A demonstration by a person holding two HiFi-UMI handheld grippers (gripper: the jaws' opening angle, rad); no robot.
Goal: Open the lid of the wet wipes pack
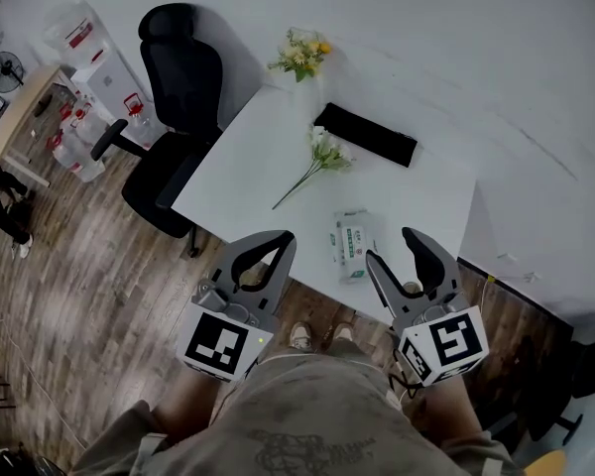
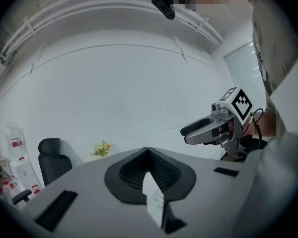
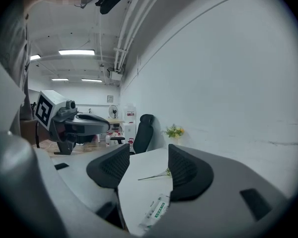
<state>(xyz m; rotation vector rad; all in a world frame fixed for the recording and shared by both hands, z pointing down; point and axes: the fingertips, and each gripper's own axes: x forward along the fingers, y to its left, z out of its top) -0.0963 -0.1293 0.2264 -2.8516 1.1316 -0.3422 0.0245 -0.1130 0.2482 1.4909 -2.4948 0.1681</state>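
The wet wipes pack [image 1: 353,244] is white with green print and lies flat near the white table's [image 1: 248,157] front edge, its lid down. My left gripper [image 1: 284,237] hovers at the table's front edge to the left of the pack, jaws shut at the tips on nothing. My right gripper [image 1: 404,252] stands open just to the right of the pack, not touching it. In the left gripper view the pack [image 2: 154,201] shows through the gap below the shut gripper [image 2: 148,150]. In the right gripper view it [image 3: 157,210] lies low between the open gripper [image 3: 148,165] jaws.
A cut flower stem [image 1: 317,164] lies mid-table, with a flat black object [image 1: 365,134] beyond it. A yellow flower bunch [image 1: 300,56] stands at the far corner. A black office chair [image 1: 174,117] is at the table's left. Water bottles [image 1: 74,142] stand on the wooden floor.
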